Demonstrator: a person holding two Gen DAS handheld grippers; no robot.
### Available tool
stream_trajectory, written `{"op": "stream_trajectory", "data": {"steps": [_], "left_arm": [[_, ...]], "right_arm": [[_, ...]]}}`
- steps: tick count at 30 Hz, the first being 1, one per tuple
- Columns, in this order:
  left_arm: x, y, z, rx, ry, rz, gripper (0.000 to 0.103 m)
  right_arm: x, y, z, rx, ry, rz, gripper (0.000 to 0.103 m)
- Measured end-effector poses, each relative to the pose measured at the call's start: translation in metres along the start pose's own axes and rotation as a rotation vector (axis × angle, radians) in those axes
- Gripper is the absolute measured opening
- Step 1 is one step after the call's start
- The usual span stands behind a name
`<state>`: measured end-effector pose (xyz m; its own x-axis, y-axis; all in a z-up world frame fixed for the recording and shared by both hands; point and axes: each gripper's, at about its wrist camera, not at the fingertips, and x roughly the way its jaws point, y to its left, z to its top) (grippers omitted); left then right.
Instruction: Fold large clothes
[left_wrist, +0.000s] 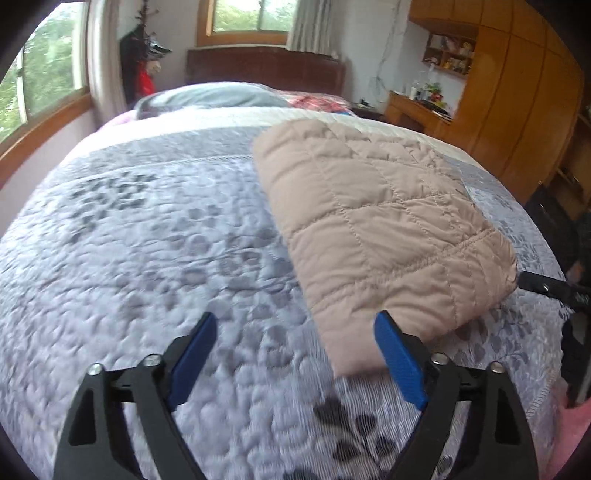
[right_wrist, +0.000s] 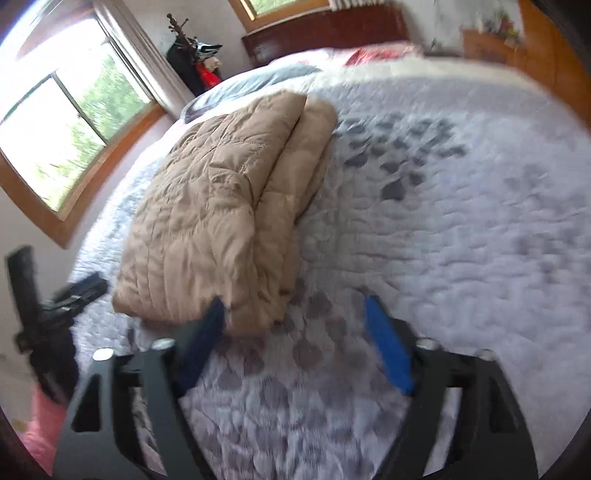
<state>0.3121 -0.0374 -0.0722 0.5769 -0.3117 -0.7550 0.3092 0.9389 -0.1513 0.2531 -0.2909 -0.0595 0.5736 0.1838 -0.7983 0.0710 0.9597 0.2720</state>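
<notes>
A bed covered by a lilac-grey quilted bedspread with dark leaf prints carried a folded beige quilted garment, which lay flat on the cover in a compact, layered rectangle. At the head end, a grey-blue pillow and a red patterned cloth rested before the dark wooden headboard.

The quilted jacket is showing soft, puffy beige cloth with a faint sheen. The bedspread is looking like embossed grey fabric. The wardrobe is gleaming as glossy varnished wood.
</notes>
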Motion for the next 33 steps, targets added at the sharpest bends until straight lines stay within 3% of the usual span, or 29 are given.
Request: {"op": "stream_trajectory", "data": {"steps": [5, 7, 10, 27, 33], "left_arm": [[-0.036, -0.017, -0.020, -0.010, -0.043, 0.075, 0.098], [-0.049, -0.026, -0.029, -0.019, -0.041, 0.145, 0.098], [-0.065, -0.036, -0.036, -0.010, -0.050, 0.173, 0.099], [-0.141, -0.066, -0.073, 0.022, -0.136, 0.227, 0.099], [-0.156, -0.072, -0.088, 0.038, -0.146, 0.208, 0.099]], "right_arm": [[-0.034, 0.026, -0.037, -0.067, -0.049, -0.089, 0.098], [-0.036, 0.042, -0.040, -0.080, -0.052, -0.121, 0.098], [-0.048, 0.057, -0.054, -0.097, -0.090, -0.154, 0.098], [-0.108, 0.095, -0.099, -0.104, -0.117, -0.155, 0.098], [-0.121, 0.105, -0.113, -0.113, -0.125, -0.158, 0.098]]}}
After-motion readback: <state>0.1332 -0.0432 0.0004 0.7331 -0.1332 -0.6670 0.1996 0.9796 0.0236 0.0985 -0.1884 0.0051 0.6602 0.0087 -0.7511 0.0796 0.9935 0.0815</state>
